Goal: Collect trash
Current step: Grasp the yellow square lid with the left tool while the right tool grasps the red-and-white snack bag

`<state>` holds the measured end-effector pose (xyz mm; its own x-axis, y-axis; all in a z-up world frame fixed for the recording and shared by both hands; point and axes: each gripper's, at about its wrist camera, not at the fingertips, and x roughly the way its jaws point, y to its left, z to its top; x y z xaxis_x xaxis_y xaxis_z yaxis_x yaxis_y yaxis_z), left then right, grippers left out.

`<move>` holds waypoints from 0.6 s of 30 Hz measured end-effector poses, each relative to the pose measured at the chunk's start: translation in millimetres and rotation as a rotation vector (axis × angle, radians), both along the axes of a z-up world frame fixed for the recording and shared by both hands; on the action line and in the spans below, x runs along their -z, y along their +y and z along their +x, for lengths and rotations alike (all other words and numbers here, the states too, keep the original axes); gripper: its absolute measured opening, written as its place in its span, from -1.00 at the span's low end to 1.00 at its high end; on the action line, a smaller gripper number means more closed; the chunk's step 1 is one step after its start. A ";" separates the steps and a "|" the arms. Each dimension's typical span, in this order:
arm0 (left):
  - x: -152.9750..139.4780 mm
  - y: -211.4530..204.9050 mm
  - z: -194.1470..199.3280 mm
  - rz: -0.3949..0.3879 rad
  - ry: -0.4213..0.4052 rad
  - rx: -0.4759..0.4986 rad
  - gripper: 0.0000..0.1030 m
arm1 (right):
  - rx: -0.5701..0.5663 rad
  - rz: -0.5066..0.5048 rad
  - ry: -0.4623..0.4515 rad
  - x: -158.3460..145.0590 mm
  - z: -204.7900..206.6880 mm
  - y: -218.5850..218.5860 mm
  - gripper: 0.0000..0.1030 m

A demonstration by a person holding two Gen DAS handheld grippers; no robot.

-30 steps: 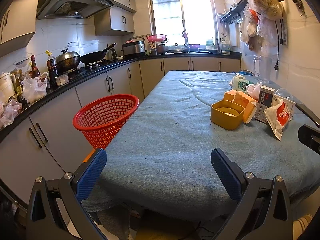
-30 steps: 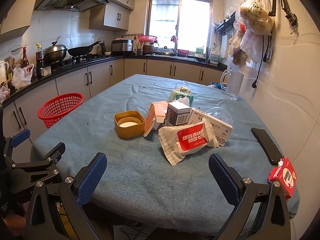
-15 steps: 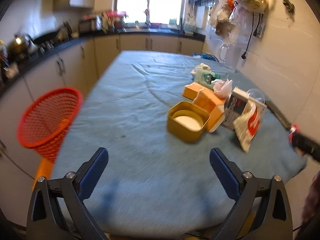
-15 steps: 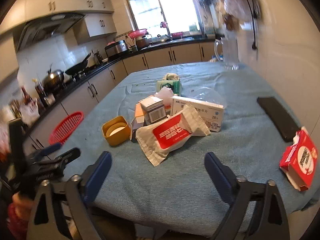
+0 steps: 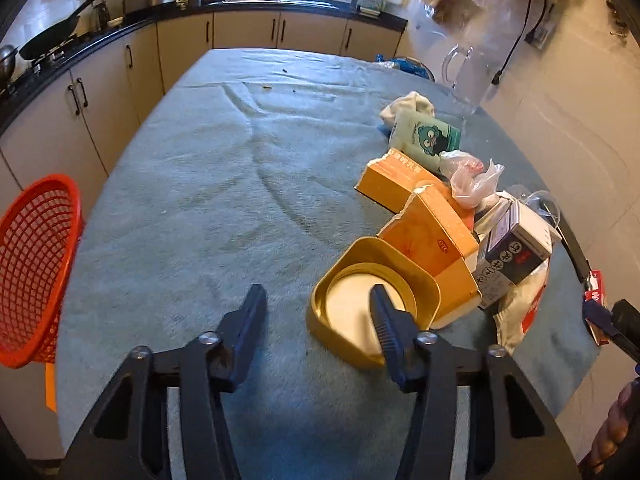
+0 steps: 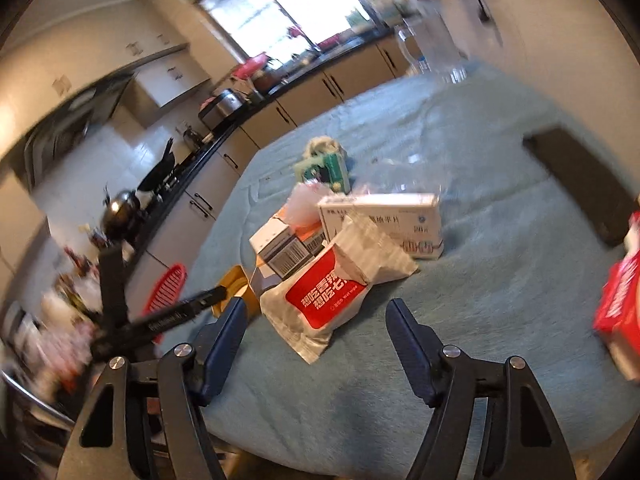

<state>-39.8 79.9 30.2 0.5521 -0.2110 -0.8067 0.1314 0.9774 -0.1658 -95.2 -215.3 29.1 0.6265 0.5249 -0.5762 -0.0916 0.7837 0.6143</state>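
left gripper (image 5: 318, 314) low in the frame's centre, fingers partly apart, holding nothing; right finger (image 5: 386, 322) overlapping the near rim of the yellow tub (image 5: 360, 304), left finger over bare blue-grey tablecloth (image 5: 224, 168). contact with the tub impossible to tell.

trash clustered right of centre in the left wrist view: yellow tub nearest, lying open side up, pale round inside; touching behind it a torn orange carton (image 5: 436, 236), another orange box (image 5: 396, 182) further back; crumpled clear plastic (image 5: 472, 180) on top of the pile; green cartoon-print pack (image 5: 428, 140) toward the upper right, white wad (image 5: 408, 106) just behind; small dark-and-white box (image 5: 512, 256) at the right, leaning on a white pouch (image 5: 520, 312). red basket (image 5: 34, 264) at the far left edge, off the table's side. glass jug (image 5: 468, 76) in the upper right.

right gripper (image 6: 316, 332) low centre in the blurred right wrist view, fingers partly apart, empty, aimed at the red-and-white wet-wipe pouch (image 6: 332, 292) just beyond the tips. behind it the barcode box (image 6: 286, 250), a long white medicine box (image 6: 384, 220), green pack (image 6: 326, 170) above centre. red packet (image 6: 620, 300) at the right edge, dark flat slab (image 6: 580, 184) upper right of it. left gripper's arm crossing the lower left, red basket (image 6: 168, 292) behind.
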 end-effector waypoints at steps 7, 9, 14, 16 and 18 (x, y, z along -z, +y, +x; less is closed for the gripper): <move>9.7 -21.7 13.0 0.084 0.014 0.031 -0.58 | 0.036 0.098 0.109 23.5 27.9 4.5 0.64; 12.4 -22.0 14.4 0.095 0.004 0.025 -0.67 | 0.046 0.102 0.130 27.7 36.6 8.5 0.64; 11.0 -15.4 7.3 0.079 -0.030 0.014 -0.71 | 0.051 0.064 0.154 34.8 53.0 21.2 0.65; 9.4 -12.8 4.7 0.078 -0.043 0.012 -0.73 | 0.050 0.044 0.164 37.7 59.6 28.6 0.64; 8.2 -11.2 3.9 0.076 -0.049 0.011 -0.73 | 0.048 -0.001 0.161 39.2 64.8 38.1 0.64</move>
<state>-35.9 68.6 22.0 0.5895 -0.1567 -0.7924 0.1483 0.9853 -0.0845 -30.4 -177.2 -10.1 0.5503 0.4961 -0.6715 0.0450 0.7855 0.6172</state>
